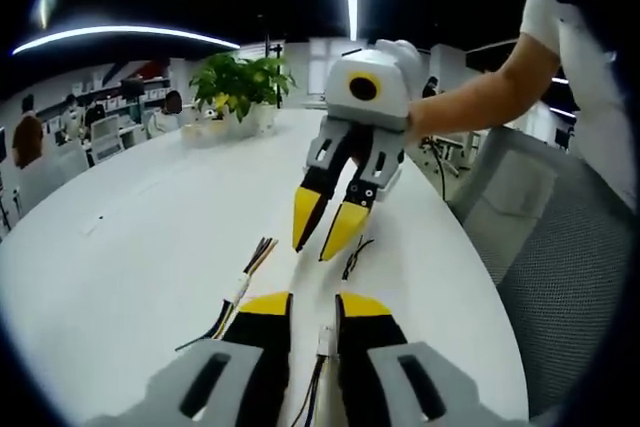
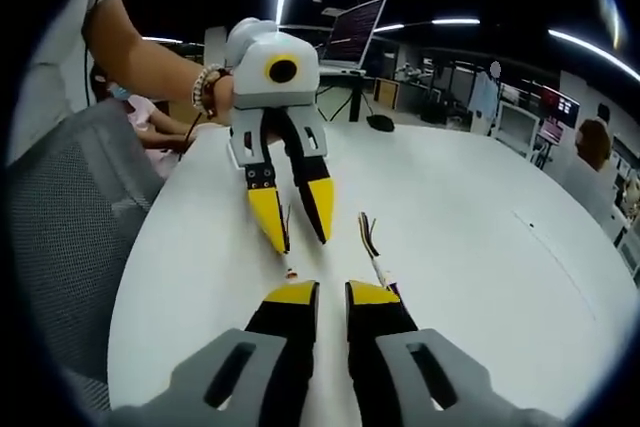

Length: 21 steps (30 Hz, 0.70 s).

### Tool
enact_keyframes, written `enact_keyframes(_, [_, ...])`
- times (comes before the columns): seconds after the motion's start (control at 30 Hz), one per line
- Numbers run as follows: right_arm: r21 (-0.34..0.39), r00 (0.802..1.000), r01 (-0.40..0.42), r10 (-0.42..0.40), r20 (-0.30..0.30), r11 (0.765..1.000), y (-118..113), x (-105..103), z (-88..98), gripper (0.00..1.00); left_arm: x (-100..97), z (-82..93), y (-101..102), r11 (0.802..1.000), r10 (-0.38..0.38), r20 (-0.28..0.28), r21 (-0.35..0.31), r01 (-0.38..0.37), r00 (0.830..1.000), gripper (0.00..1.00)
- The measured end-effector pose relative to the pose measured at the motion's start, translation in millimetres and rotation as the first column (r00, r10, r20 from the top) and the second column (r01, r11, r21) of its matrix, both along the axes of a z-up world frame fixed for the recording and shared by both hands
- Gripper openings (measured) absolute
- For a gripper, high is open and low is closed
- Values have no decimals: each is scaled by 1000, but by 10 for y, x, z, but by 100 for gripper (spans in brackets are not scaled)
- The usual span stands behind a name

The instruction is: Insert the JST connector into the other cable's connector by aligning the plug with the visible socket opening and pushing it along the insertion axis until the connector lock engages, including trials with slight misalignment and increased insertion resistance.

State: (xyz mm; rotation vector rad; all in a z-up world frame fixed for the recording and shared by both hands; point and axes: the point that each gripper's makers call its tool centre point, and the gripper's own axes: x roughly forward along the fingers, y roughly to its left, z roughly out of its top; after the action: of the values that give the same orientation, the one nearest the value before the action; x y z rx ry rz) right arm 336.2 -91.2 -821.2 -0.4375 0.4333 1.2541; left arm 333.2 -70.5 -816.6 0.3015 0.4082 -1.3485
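Observation:
On the white round table [image 1: 130,277] a small white JST connector [image 1: 325,339] lies in the gap between my left gripper's [image 1: 315,299] yellow-tipped jaws, which stand apart; its wires run back under the gripper. In the right gripper view that connector [image 2: 291,272] shows just past the left gripper's [image 2: 300,237] tips. A second cable with coloured wires [image 1: 250,267] lies left of my left jaws; its white connector [image 2: 384,279] rests beside my right gripper [image 2: 332,292]. The right gripper [image 1: 325,239] hovers open, tips down, facing the left one.
A thin dark wire [image 1: 355,255] curls on the table by the right gripper's tips. Potted plants [image 1: 240,87] stand at the table's far side. A grey mesh chair [image 1: 560,247] is beside the table edge. A person's forearm [image 1: 470,97] holds the right gripper.

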Motion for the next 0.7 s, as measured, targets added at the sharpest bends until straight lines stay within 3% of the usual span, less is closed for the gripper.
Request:
enact_keyframes(0.43, [-23, 999, -22, 22, -24, 999, 1, -122, -79, 7, -61, -153, 74, 999, -5, -22, 33, 5, 1000, 14])
enact_keyframes(0.7, [-52, 998, -43, 41, -49, 998, -4, -188, -231, 7, -91, -270, 99, 999, -10, -41, 50, 12, 999, 14])
